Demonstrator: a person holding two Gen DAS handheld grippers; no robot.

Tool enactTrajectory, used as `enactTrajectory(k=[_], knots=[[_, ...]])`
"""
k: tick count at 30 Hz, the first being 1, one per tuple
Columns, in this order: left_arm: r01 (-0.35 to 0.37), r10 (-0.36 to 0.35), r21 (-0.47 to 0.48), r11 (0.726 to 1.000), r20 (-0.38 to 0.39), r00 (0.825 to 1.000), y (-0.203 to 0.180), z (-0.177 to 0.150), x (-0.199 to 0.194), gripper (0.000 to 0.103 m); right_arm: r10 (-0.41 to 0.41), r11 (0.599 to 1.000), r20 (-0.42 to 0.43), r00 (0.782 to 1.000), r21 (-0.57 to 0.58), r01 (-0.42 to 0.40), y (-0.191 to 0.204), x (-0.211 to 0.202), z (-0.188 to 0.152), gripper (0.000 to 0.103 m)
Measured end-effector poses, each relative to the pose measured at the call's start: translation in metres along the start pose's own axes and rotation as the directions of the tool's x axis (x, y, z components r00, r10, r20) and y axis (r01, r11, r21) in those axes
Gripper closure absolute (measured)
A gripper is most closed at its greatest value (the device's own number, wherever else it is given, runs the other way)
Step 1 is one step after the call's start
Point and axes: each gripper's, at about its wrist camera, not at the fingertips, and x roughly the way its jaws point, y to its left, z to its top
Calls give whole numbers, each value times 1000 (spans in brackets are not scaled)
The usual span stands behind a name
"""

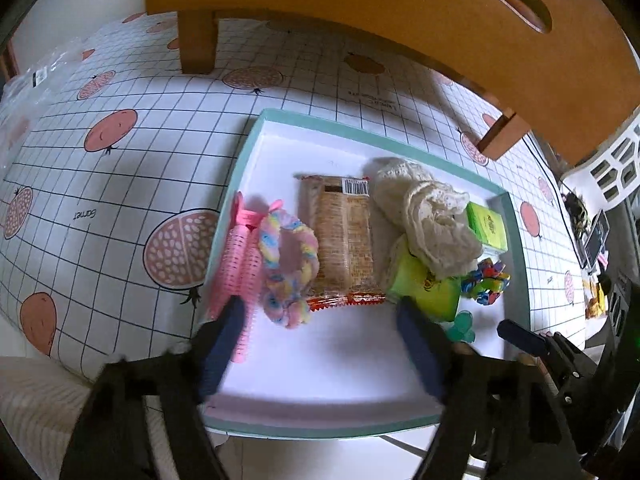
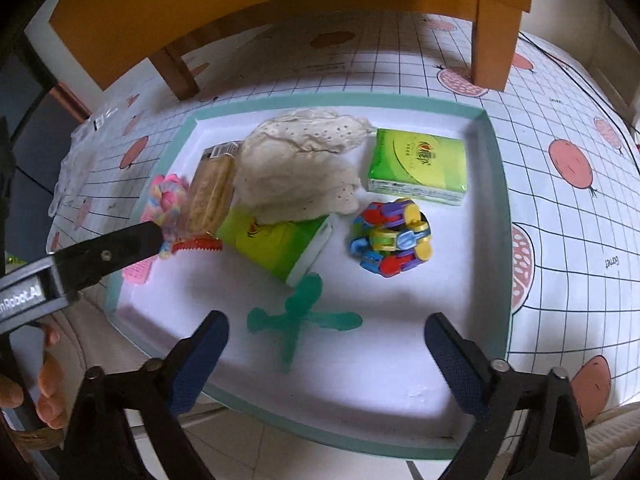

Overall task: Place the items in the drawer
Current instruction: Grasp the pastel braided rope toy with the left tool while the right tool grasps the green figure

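A shallow white drawer with a teal rim (image 1: 360, 132) (image 2: 496, 200) lies on a grid-pattern cloth. It holds a pink hair roller (image 1: 240, 264), a pastel scrunchie (image 1: 288, 256), a snack packet (image 1: 340, 236), a cream lace cloth (image 2: 296, 168), two green tissue packs (image 2: 420, 164) (image 2: 276, 244), a colourful link toy (image 2: 392, 236) and a teal plastic piece (image 2: 300, 320). My left gripper (image 1: 318, 312) hangs open over the drawer's near left part, its left finger by the roller. Over the near middle my right gripper (image 2: 327, 322) is open, above the teal piece. Neither holds anything.
A yellow wooden stool stands over the far side, with legs (image 1: 196, 40) (image 2: 492, 40) on the cloth. A clear plastic bag (image 1: 40, 76) lies far left. A white basket (image 1: 616, 164) and clutter sit at the right. A person's fingers (image 2: 48, 380) show lower left.
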Motion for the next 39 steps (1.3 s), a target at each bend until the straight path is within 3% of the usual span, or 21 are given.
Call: enactTrajectory(k=[6, 9, 14, 22, 26, 30, 39], knots=[[21, -21, -1, 1000, -26, 999, 1, 0, 9, 38, 13, 1000, 27, 1000, -12, -13, 5, 2, 0, 26], [24, -25, -13, 1000, -39, 999, 4, 1, 14, 51, 22, 1000, 28, 999, 1, -22, 5, 4, -1, 41], [27, -28, -37, 999, -50, 998, 9, 1, 18, 57, 24, 998, 37, 999, 62, -27, 0, 6, 1, 58], [24, -28, -57, 998, -58, 998, 15, 2, 26, 72, 8, 990, 61, 998, 140, -17, -3, 6, 1, 60], [32, -35, -65, 997, -49, 998, 17, 3, 26, 74, 20, 986, 64, 998, 167, -31, -8, 6, 1, 60], [28, -32, -81, 996, -44, 999, 21, 2, 25, 85, 12, 985, 68, 998, 173, -24, -6, 8, 2, 60], [40, -43, -97, 994, -22, 999, 25, -1, 20, 88, -10, 976, 93, 996, 217, -10, -7, 8, 1, 60]])
